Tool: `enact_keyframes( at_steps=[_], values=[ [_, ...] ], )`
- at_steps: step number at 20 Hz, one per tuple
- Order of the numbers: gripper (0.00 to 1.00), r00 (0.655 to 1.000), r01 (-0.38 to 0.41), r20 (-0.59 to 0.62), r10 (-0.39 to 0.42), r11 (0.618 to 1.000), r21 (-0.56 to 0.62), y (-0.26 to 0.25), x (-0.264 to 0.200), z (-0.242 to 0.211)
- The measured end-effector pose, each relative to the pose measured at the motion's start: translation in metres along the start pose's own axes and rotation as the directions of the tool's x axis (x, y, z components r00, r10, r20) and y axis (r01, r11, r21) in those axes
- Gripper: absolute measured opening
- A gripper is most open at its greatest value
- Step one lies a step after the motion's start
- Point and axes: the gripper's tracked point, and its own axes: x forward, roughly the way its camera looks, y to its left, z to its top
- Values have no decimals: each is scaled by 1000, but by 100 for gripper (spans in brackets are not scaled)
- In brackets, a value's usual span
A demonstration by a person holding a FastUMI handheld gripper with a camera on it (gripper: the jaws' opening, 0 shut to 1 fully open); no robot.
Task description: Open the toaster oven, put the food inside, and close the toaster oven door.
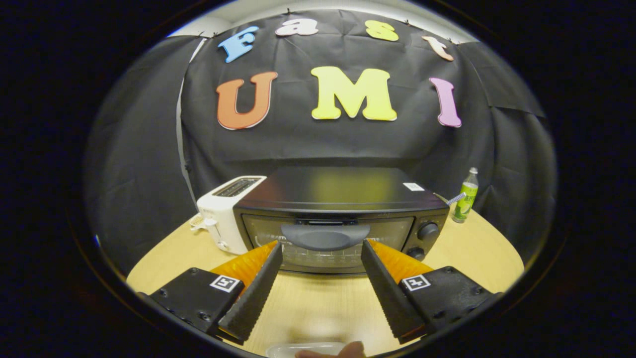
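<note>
Fingertip (348, 350) and the rim of a pale dish (303, 349) sit nearest, behind the claw (322, 251), low on the bench (318, 303); can't tell what's in the dish. Claw is spread wide, holding nothing. Toaster oven (343, 219) stands just ahead, door shut, handle (325, 236) lined up between the two fingers. No food visible through the glass, too dim to be sure. Fits either door yet to open or closed again after loading. White toaster (223, 214) beyond left finger, bottle (465, 195) far right.
</note>
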Motion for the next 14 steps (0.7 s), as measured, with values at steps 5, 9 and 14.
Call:
enact_keyframes(
  at_steps=[5,9,14],
  values=[
    [100,989,-54,138,49,998,27,-2,-70,59],
    [100,972,-40,235,25,998,57,-29,-135,104],
    [100,946,-19,325,-2,998,61,-54,-213,142]
  ],
)
